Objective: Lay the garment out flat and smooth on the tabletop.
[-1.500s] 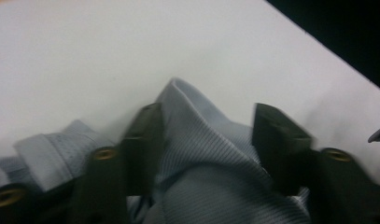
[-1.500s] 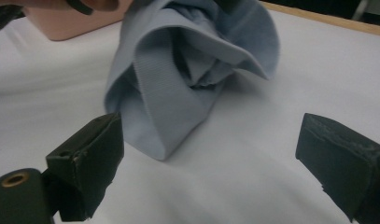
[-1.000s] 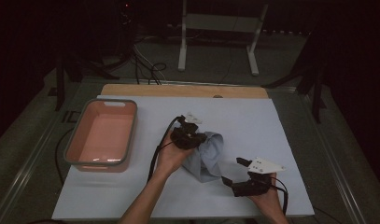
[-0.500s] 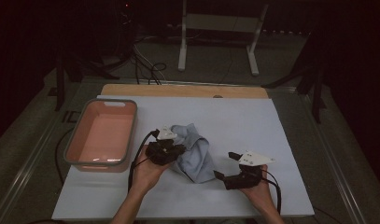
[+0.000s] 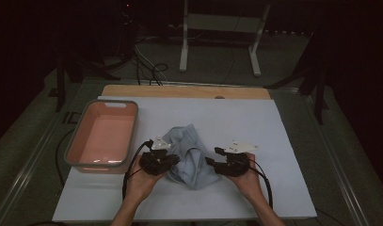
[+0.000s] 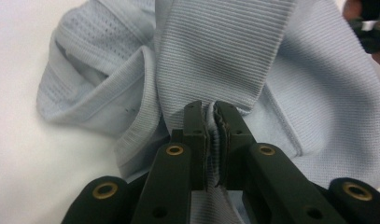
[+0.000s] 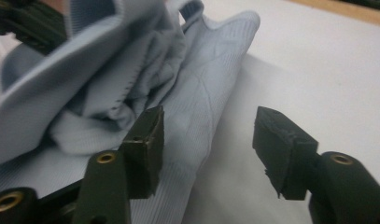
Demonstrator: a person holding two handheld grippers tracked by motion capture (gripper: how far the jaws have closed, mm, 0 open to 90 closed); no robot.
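A crumpled light blue ribbed garment [image 5: 188, 155] lies on the white table top [image 5: 255, 122], near its front middle. My left gripper [image 5: 166, 160] is at the garment's left edge, and in the left gripper view its jaws are shut on a ribbed band of the cloth [image 6: 215, 70]. My right gripper [image 5: 216, 156] sits at the garment's right edge. In the right gripper view its fingers [image 7: 145, 144] stand wide apart, one against the cloth [image 7: 197, 93], the other over bare table.
A pink tub with a grey rim [image 5: 104, 134] stands on the table's left side. A wooden strip [image 5: 184, 91] runs along the table's far edge. Cables and a white stand [image 5: 219, 28] lie on the dark floor beyond.
My left gripper has drawn back toward the person and leftward, pulling the garment with it. The right gripper has moved up and left to the cloth's right edge.
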